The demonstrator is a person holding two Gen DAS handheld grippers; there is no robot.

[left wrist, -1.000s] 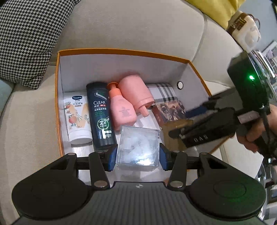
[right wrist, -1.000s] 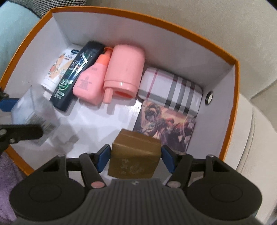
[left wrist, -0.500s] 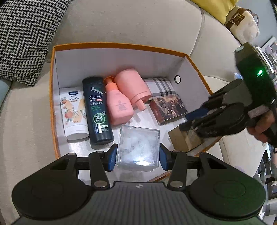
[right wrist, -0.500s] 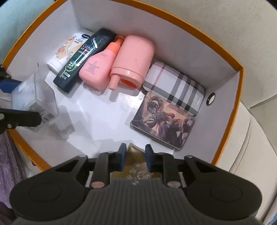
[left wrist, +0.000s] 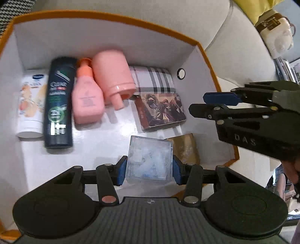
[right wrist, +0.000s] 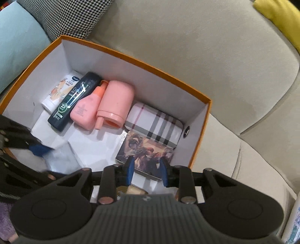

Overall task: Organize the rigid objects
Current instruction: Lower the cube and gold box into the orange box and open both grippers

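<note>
Clear box [left wrist: 149, 159] between left gripper [left wrist: 149, 169] jaws

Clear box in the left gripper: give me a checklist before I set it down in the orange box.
1. Grip: left gripper pads press both sides of the clear box: ok.
2. Held over the orange box floor: ok.
3. Bare white floor left of the gold box: ok.
4. Gap to the gold box: cannot tell.
5. Right gripper empty, jaws opening, off to the right: ok.
</note>
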